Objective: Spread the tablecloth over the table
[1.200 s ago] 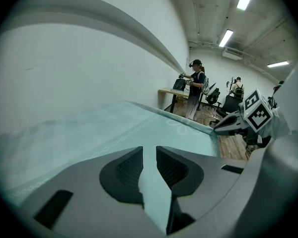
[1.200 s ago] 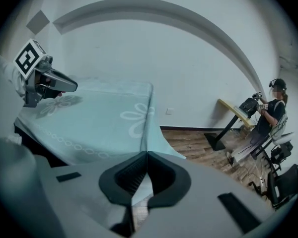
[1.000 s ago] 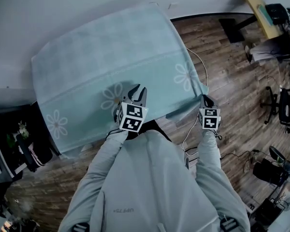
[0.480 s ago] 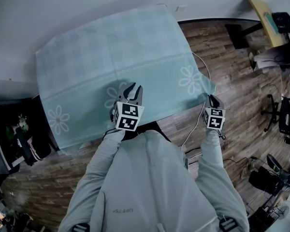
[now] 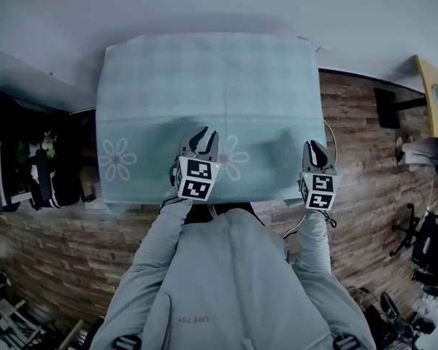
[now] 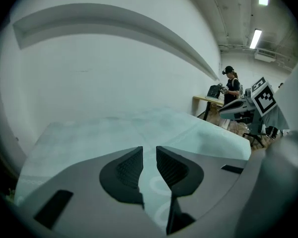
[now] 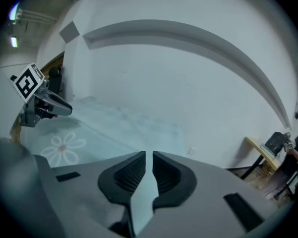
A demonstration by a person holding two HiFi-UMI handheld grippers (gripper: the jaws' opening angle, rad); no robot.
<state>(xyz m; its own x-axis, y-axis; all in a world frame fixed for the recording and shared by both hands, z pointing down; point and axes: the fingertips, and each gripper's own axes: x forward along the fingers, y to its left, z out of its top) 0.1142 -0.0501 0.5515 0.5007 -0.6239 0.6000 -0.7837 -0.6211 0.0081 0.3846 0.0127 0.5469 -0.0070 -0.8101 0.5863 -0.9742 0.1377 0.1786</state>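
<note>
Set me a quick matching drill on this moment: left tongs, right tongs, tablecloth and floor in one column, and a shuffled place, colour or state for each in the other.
Column one
1. left tongs
2. right tongs
3. tablecloth
4. floor

Column two
A. brown wood planks
B. shut on a fold of the tablecloth
C. pale teal with flower prints
D. apart, nothing pinched, over the tablecloth

Pairs: 1-D, 2-B, 3-C, 4-A
</note>
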